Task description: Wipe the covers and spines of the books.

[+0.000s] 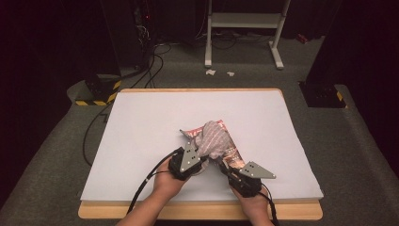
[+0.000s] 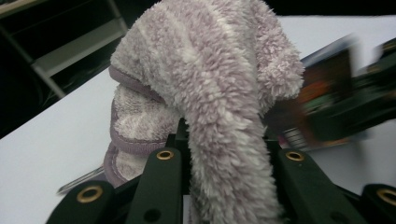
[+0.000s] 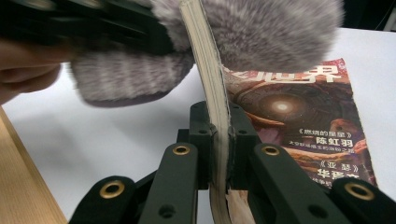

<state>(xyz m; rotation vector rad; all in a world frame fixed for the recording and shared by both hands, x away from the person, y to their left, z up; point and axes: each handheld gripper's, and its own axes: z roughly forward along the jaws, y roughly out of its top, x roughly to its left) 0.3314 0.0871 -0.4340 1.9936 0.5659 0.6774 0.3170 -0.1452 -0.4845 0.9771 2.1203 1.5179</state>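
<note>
A fluffy pale-lilac striped cloth (image 1: 214, 139) lies bunched over a magazine (image 1: 233, 157) with a reddish cover, near the front middle of the white-covered table (image 1: 141, 132). My left gripper (image 1: 202, 159) is shut on a fold of the cloth (image 2: 210, 84), which rises between its jaws (image 2: 229, 154). My right gripper (image 1: 224, 165) is shut on the magazine's page edge (image 3: 210, 93), holding that edge upright while the cover (image 3: 299, 116) lies flat beyond. In the right gripper view the cloth (image 3: 261, 32) hangs over the top of the pages, with the blurred left gripper (image 3: 93, 23) beside it.
The table's wooden front edge (image 1: 197, 211) lies just under both hands. White sheet stretches to the left, right and back of the magazine. On the floor behind are cables (image 1: 150, 70), a white stand frame (image 1: 244, 28) and black bases with hazard tape (image 1: 99, 92).
</note>
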